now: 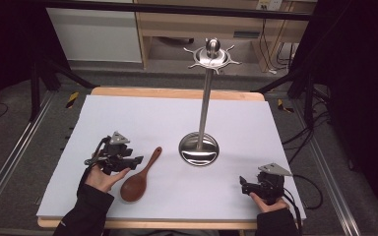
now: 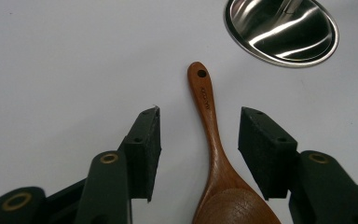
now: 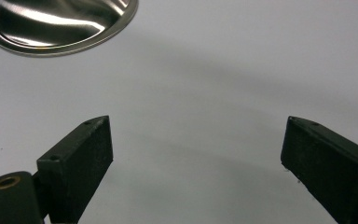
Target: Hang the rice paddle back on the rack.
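**Straddling the spoon, nothing gripped yet**

Closing now, the left gripper could pinch the wooden spoon's tapering neck off-centre and make it skid or twist on the smooth white table. Its jaws stand apart either side of the handle, touching nothing. The left hand holds it low near the front-left corner. The right gripper gapes wide and empty, by the front-right corner. The steel stand sits mid-table.

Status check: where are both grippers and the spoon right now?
Left gripper open, jaws either side of the wooden spoon handle, not closed. Right gripper open over bare table. Spoon flat beside the steel stand. Nothing blocking.
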Available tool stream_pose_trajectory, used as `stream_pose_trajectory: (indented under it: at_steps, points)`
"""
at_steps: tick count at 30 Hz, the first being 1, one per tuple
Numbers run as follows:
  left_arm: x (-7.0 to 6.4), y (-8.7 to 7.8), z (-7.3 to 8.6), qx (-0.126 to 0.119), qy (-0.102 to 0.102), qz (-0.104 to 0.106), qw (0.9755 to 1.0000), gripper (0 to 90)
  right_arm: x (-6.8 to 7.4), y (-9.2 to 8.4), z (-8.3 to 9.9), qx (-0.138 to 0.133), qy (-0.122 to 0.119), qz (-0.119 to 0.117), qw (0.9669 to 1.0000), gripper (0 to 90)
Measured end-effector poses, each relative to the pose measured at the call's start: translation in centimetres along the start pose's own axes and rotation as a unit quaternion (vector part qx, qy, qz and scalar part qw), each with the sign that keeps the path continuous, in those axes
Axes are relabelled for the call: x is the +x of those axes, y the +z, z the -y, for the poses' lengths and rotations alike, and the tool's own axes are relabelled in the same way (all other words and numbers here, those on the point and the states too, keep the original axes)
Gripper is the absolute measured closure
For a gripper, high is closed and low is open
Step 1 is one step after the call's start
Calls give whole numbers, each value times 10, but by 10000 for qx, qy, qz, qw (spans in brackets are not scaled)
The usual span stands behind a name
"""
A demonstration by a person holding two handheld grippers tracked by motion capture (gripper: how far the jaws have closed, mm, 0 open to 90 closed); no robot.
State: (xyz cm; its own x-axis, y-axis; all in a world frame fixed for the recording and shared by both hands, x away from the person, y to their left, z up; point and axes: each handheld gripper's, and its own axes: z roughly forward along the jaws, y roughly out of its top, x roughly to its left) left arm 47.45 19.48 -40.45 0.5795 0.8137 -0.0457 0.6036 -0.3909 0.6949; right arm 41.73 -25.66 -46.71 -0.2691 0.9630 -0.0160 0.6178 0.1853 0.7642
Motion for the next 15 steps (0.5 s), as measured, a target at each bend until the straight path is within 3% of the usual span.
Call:
stream_pose_trajectory:
  at_steps: [15]
  points:
    - [-7,22,-4,376,112,41,9992,517,1,0,0,34,-39,-12,10000,93]
